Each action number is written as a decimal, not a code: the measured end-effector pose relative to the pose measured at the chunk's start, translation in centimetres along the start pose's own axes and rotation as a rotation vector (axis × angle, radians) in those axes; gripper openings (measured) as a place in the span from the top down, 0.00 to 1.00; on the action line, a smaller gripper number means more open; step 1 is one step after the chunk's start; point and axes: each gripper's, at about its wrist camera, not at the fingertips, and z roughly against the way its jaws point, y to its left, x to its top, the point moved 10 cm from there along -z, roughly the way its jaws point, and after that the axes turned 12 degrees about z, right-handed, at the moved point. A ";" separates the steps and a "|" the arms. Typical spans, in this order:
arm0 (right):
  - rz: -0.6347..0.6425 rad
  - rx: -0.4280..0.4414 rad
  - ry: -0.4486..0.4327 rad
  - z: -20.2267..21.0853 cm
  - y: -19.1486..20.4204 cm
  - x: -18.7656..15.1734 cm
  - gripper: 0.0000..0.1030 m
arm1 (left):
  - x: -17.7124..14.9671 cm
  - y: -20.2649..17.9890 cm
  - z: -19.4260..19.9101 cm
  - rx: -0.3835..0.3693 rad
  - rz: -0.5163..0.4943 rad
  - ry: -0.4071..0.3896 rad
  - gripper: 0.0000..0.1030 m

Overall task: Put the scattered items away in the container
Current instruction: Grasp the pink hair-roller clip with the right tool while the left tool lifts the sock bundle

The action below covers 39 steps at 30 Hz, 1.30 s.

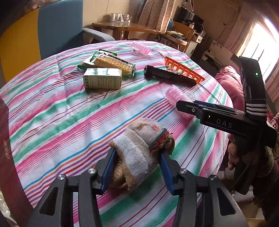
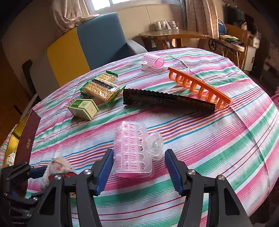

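We note a blue and yellow armchair (image 2: 97, 40) behind the bench, with curtains (image 2: 69, 14) at a bright window behind it. A wooden side table (image 2: 174, 34) carrying a clear tray of small cups (image 2: 164, 25) stands farther back, near a cluttered shelf (image 2: 233, 40).

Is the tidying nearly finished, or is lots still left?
Barely begun; nothing looks put away yet. The left gripper is shut on the glove. The right gripper is open around a pink hair roller. The crackers, small box, black bar, orange comb and another roller remain out.
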 end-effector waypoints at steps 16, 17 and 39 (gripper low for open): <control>0.052 0.031 -0.006 1.6 3.4 -1.5 0.52 | -1.6 1.7 4.6 -0.001 0.229 -0.071 0.47; 0.049 0.033 -0.005 1.7 3.3 -1.6 0.52 | -1.5 1.6 4.9 0.005 0.216 -0.075 0.44; 0.079 0.019 0.009 0.5 2.8 -1.3 0.41 | -1.4 1.7 1.7 0.006 0.028 -0.021 0.60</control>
